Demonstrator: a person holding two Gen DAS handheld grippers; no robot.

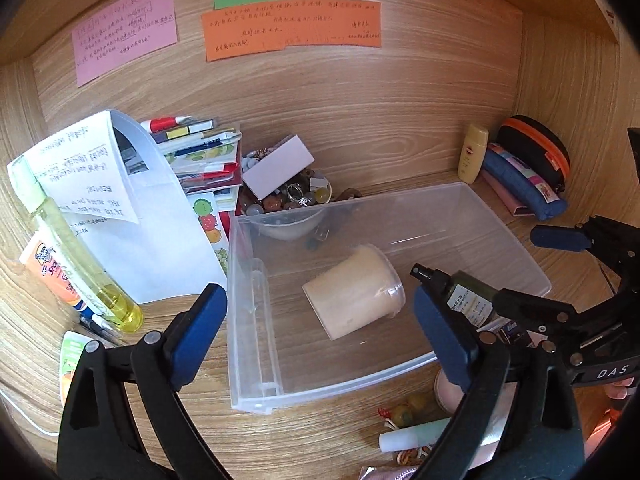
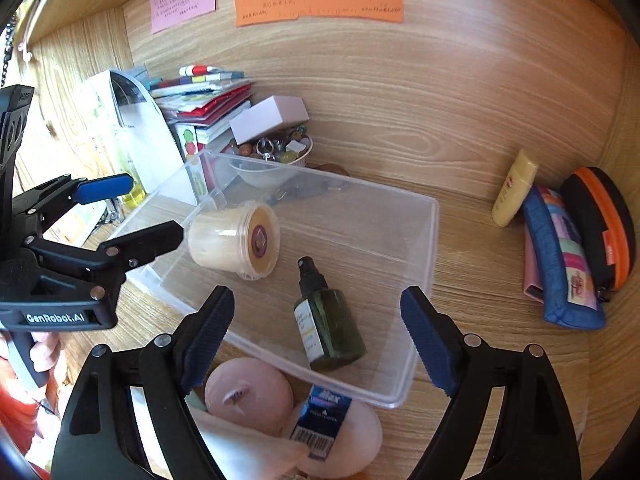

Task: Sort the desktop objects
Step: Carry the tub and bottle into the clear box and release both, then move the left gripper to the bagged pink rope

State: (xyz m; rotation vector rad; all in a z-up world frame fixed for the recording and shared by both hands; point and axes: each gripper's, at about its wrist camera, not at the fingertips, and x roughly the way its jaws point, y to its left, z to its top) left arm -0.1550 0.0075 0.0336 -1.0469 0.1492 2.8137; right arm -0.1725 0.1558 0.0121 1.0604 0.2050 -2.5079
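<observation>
A clear plastic bin (image 1: 500,216) (image 2: 424,248) lies on the wooden desk. In it lie a cream cup on its side (image 1: 354,292) (image 2: 236,238) and a dark green spray bottle (image 2: 326,320) (image 1: 464,292). My left gripper (image 1: 320,332) is open and empty over the bin's near left side; it also shows in the right wrist view (image 2: 132,210). My right gripper (image 2: 318,336) is open and empty just above the spray bottle; it shows in the left wrist view (image 1: 532,268) too.
A bowl of beads and rings (image 1: 296,200) (image 2: 272,152), a stack of books (image 1: 200,152), a paper folder (image 1: 120,200), a yellow bottle (image 1: 88,276) stand left. Sunscreen (image 2: 514,188) and pouches (image 2: 568,264) lie right. Pink round items (image 2: 248,392) and a blue box (image 2: 320,420) lie in front.
</observation>
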